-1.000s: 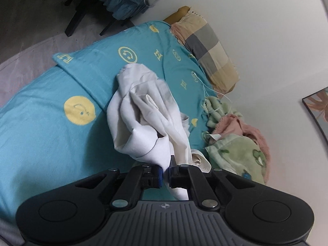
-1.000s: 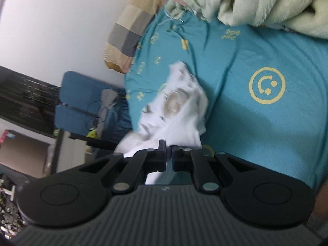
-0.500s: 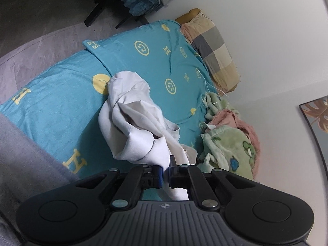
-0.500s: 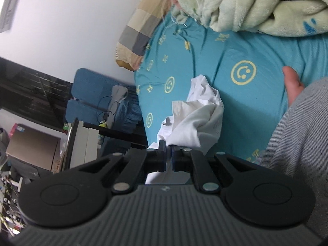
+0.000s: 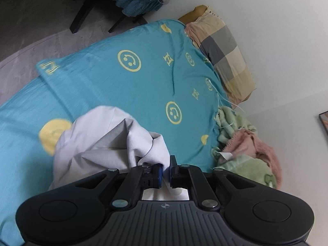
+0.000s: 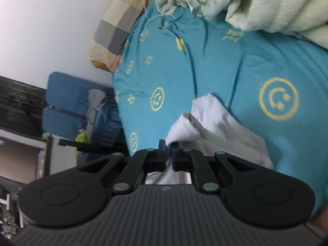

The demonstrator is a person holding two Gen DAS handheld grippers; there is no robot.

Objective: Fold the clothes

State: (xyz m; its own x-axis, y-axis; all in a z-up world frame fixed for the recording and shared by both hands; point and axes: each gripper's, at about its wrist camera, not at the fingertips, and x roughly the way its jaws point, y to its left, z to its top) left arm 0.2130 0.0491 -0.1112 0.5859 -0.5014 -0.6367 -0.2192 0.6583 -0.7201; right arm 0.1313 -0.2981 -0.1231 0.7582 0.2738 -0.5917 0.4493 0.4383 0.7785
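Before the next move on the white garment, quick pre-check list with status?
1. Left claw shut on the white garment: ok.
2. Right claw shut on the same garment: ok.
3. Garment spread flat: not ok, bunched between the claws.
4. Which edges or corners are held: cannot tell.
5. Open teal sheet ahead for laying out: ok.
6. Green and pink blankets apart from the garment: ok.

My left gripper (image 5: 166,171) pinches a bunched white garment (image 5: 106,143) over the teal bedsheet (image 5: 127,90), with a checked pillow (image 5: 223,49) at two o'clock.
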